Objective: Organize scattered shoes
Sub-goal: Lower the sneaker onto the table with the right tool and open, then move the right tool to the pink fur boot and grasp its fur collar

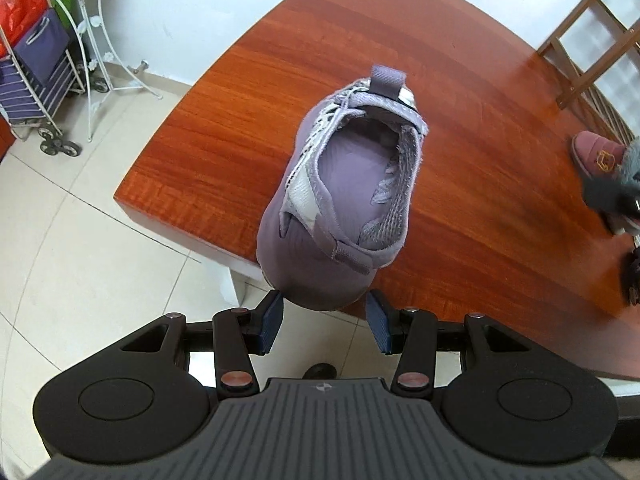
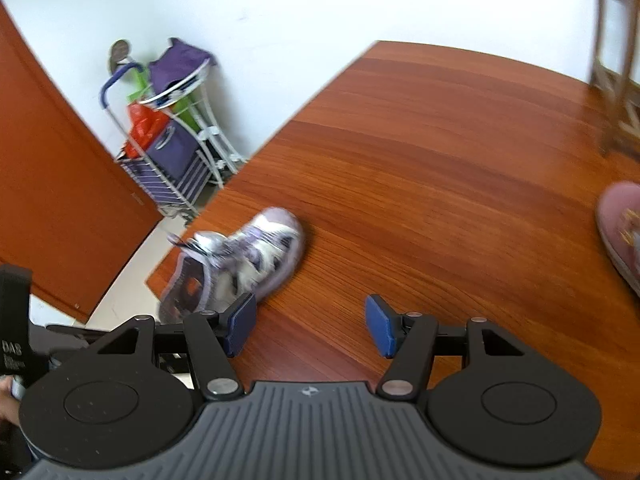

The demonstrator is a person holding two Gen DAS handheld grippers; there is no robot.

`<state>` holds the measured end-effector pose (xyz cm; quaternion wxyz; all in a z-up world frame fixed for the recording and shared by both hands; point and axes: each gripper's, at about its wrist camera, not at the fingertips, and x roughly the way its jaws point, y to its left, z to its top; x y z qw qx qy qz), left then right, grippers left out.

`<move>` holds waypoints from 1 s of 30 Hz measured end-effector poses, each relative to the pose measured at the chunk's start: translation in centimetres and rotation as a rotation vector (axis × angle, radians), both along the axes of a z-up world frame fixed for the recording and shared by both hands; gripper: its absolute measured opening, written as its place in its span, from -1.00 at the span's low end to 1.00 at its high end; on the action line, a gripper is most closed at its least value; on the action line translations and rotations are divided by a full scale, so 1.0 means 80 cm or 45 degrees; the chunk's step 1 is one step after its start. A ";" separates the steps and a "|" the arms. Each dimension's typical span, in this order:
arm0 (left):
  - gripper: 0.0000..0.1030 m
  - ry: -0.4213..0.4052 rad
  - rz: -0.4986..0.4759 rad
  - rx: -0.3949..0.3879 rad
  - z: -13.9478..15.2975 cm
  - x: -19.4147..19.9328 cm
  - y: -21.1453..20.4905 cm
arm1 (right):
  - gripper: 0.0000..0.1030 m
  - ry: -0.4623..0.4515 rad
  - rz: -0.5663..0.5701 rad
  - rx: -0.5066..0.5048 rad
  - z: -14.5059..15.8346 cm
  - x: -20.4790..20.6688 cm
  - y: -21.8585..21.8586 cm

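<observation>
Gaping just behind a purple sneaker's heel, the left hand-held gripper and the equally spread, empty right hand-held gripper hang over a reddish wood surface beside pale floor tiles, a shopping trolley and a white wall.

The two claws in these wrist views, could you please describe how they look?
Both the left claw and the right claw look alike: black linkage arms with silver pivot screws, blue ribbed pads on the fingertips, two round black housings and a grey ribbed body bearing a small round logo.
</observation>
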<state>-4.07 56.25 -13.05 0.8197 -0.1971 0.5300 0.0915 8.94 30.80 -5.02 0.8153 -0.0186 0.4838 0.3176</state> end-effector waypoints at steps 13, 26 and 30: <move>0.51 -0.010 -0.047 0.072 0.038 0.006 -0.011 | 0.71 -0.211 -0.141 -0.133 0.028 0.023 -0.110; 0.80 -0.113 -0.049 0.086 0.094 0.028 -0.031 | 0.96 -0.359 -0.033 -0.464 0.014 0.104 -0.150; 0.81 -0.139 -0.045 0.059 0.101 0.046 -0.040 | 0.99 -0.331 0.020 -0.550 -0.003 0.134 -0.151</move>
